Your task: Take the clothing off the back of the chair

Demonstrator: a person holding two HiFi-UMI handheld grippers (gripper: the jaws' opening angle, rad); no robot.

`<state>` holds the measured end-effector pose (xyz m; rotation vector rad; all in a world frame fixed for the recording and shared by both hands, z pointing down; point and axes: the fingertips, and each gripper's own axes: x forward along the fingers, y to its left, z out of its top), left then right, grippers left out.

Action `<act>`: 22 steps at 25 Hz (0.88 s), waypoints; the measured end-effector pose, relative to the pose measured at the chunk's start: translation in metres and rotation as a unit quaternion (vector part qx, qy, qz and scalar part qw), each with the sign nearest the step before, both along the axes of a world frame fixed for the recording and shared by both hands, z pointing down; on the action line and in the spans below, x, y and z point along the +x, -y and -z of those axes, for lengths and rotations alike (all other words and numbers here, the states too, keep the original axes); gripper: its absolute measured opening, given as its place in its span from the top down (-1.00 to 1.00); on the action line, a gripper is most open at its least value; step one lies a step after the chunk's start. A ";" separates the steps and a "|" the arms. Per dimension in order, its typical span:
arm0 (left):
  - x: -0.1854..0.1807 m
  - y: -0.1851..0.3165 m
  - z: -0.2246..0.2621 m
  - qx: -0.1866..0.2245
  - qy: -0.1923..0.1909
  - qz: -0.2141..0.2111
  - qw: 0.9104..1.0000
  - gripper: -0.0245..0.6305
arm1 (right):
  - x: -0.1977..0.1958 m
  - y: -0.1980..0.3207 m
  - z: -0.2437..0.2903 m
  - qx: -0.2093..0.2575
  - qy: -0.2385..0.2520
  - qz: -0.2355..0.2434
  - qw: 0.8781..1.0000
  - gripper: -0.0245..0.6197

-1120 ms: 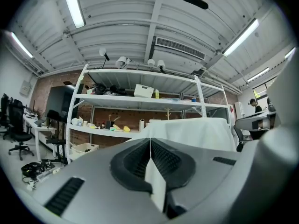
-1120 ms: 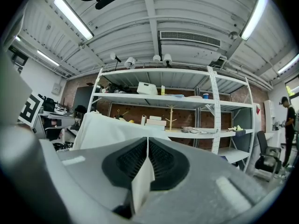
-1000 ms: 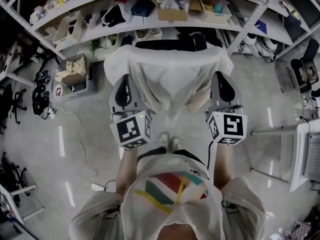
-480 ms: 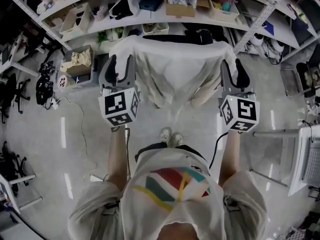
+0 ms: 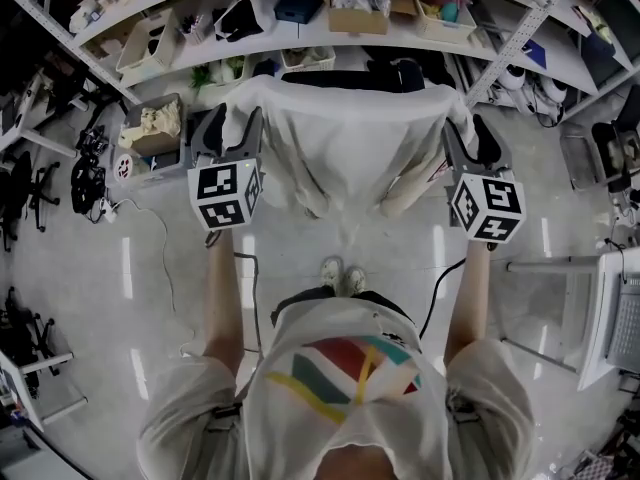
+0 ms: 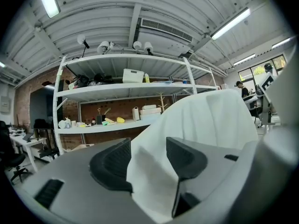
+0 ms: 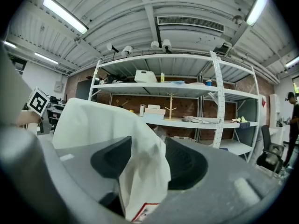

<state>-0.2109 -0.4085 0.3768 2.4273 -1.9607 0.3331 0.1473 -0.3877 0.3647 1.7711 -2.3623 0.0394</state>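
Outward and forward since before, left tongs [image 5: 232, 124] and right tongs [image 5: 468, 134] now flank the shirt [image 5: 345, 140], jaws just opening. One soft, creased white shirt drapes one black chair back [image 5: 345, 80]. Two tongs gape wide, each with a loose cloth fold between ridged dark pads [image 6: 112, 164], unclamped.

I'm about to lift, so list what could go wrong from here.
The left gripper and right gripper have just been opening their jaws. The shirt lies between them unpinched, so lifting now would probably leave it behind.
The shirt drapes over the chair. Pulling toward you rather than up may snag it or drag the chair.
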 end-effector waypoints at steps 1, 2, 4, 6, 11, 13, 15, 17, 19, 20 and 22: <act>0.001 0.001 -0.001 0.000 0.001 -0.002 1.000 0.25 | 0.005 0.001 -0.003 -0.004 0.000 -0.006 1.000 0.25; 0.002 0.002 -0.001 0.001 0.002 -0.005 1.000 0.25 | 0.009 0.001 -0.006 -0.007 0.000 -0.010 1.000 0.25; 0.005 0.005 -0.002 0.004 0.003 -0.013 1.000 0.25 | 0.011 0.003 -0.009 -0.010 -0.005 -0.010 1.000 0.25; 0.005 0.008 -0.003 0.004 -0.003 -0.019 1.000 0.23 | 0.005 0.006 -0.010 -0.011 -0.014 -0.003 1.000 0.25; 0.008 0.013 -0.009 -0.016 -0.022 -0.045 0.999 0.18 | -0.006 0.011 -0.013 -0.021 -0.015 0.018 1.000 0.25; 0.011 0.015 -0.012 -0.031 -0.029 -0.056 0.997 0.18 | -0.008 0.012 -0.015 -0.027 -0.009 0.026 0.999 0.28; 0.012 0.016 -0.014 -0.042 -0.037 -0.063 0.996 0.19 | -0.012 0.013 -0.017 -0.035 -0.003 0.034 0.999 0.36; 0.012 0.017 -0.017 -0.055 -0.037 -0.067 0.996 0.24 | -0.014 0.015 -0.019 -0.043 0.001 0.038 0.998 0.48; 0.014 0.017 -0.023 -0.071 -0.012 -0.067 0.995 0.48 | -0.015 0.016 -0.022 -0.048 0.001 0.036 0.998 0.58; 0.016 0.018 -0.027 -0.076 0.007 -0.065 0.995 0.61 | -0.015 0.017 -0.023 -0.051 -0.002 0.036 0.998 0.64; 0.020 0.019 -0.031 -0.075 0.040 -0.057 0.995 0.78 | -0.016 0.018 -0.026 -0.053 -0.010 0.034 0.998 0.80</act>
